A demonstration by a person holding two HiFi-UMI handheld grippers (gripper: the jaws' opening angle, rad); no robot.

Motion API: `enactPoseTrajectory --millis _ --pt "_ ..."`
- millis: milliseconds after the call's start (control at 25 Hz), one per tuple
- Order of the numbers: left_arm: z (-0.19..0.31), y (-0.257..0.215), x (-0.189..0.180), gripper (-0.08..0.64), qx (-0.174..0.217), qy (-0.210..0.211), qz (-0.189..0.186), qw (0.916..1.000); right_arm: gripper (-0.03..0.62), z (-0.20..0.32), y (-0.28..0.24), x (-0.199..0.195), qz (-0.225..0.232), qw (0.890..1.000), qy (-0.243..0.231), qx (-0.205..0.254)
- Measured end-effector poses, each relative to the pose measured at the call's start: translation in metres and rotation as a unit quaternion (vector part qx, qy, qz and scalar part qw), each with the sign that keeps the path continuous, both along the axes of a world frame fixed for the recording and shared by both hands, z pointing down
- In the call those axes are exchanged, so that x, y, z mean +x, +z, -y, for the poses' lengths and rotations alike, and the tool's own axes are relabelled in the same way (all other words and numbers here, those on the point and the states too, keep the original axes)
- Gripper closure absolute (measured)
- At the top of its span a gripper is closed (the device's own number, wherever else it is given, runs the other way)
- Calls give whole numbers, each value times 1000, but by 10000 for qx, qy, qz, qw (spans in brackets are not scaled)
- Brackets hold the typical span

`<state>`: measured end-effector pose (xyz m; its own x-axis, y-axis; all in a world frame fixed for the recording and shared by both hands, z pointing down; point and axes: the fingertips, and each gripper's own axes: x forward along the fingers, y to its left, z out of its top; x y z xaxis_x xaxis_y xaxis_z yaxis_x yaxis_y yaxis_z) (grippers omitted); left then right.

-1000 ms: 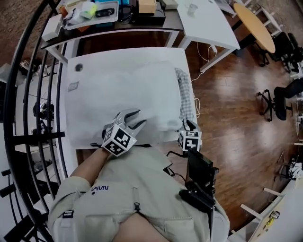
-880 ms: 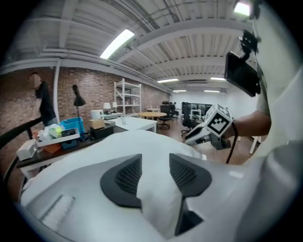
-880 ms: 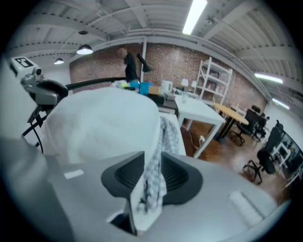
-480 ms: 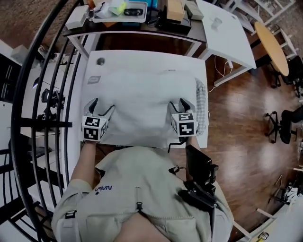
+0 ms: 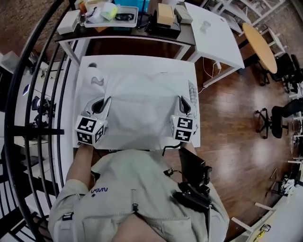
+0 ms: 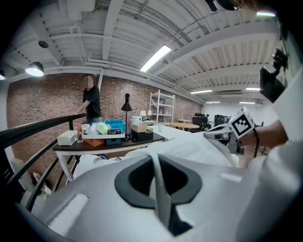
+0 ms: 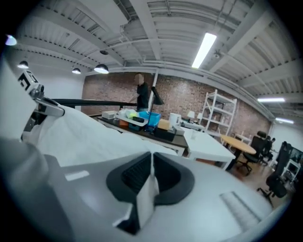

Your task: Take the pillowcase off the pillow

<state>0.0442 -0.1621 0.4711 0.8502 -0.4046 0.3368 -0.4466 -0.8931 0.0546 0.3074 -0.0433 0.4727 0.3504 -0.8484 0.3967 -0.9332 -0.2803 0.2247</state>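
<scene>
White table (image 5: 137,64) fills the centre of the head view, set on a brown wood floor (image 5: 236,123), and the pillowcase (image 5: 142,108), white too, lies flat across it with the pillow inside. Only a checked strip of the pillow (image 5: 192,92) shows at the case's right edge. The left gripper (image 5: 102,105) sits at the case's left edge and the right gripper (image 5: 183,105) at its right edge, level with each other. In the left gripper view the jaws are pressed together on a thin fold of the white cloth. In the right gripper view the jaws are closing, with a fold of the same cloth pinched between the pads. Where case ends and tabletop begins is hard to tell, white on white, and the near edge is cut off by the person's beige shirt (image 5: 132,189). A pale item (image 5: 97,81) near the table's upper left corner is too small to name. Above stands a dark desk (image 5: 113,32) with a tray (image 6: 102,137), a blue box (image 6: 115,125) and a cardboard box (image 5: 165,13). Another white table (image 5: 213,33) and a round wooden table (image 5: 259,40) lie at the upper right, office chairs (image 5: 279,113) at the right edge, a black railing (image 5: 28,94) down the left. Both gripper views show a brick wall (image 6: 47,99) and a person (image 6: 92,101) standing by the desk.
</scene>
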Motion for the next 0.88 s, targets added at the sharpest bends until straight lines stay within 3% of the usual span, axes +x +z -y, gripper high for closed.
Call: enactPoseTrajectory --millis 80,160,280,480,600,760,840,880 --pt "-1 8 13 544 64 147 53 9999 577 -5 6 12 -60 9998 210 -33" --pt "3 36 18 535 15 145 377 9992 577 -7 34 17 56 9991 283 -325" --pt "9 81 18 427 -198 62 739 9970 538 -5 82 17 352 9958 122 -833" --pt "11 84 14 366 -209 -100 548 9982 509 -1 91 19 451 9957 71 -800" --pt "8 50 2 358 -24 -514 276 9983 486 -8 61 20 413 9981 192 -416" --pt "-9 -11 -20 460 513 -1285 -313 9899 505 -18 14 3 433 9978 90 496" --pt "-18 -22 -22 547 712 -1542 -322 9849 560 -20 14 -9 357 9974 -41 619" --pt "-23 -23 -22 555 770 -1590 -286 9839 582 -20 17 -15 345 9974 -84 625"
